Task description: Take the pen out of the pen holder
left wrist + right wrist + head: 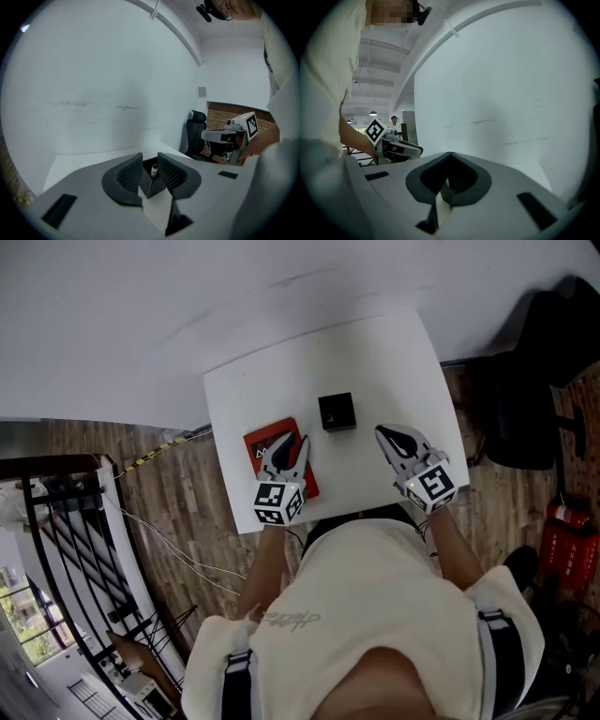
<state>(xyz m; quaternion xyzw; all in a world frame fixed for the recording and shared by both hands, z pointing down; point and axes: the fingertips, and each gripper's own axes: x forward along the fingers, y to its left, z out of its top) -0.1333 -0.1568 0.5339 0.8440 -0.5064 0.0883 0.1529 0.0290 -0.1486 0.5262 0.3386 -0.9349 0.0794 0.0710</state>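
Left gripper view: left gripper [149, 159] parted (right gripper [450, 157] pinched closed, idle), so I'd ease toward twelve o'clock and straddle the pen [154, 169] above its pen holder [153, 186].

I see an office-like room. A white desk [375, 362] stands against a plain wall [187, 296], a black office chair [525, 413] beside it.

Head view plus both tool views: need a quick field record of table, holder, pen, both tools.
table: white
pen holder: black, square, upright, mid-table
pen: inside pen holder, white end up
red book: flat on table, partly under left tool
left tool: jaws apart, empty, aimed at pen holder
right tool: jaws together, empty
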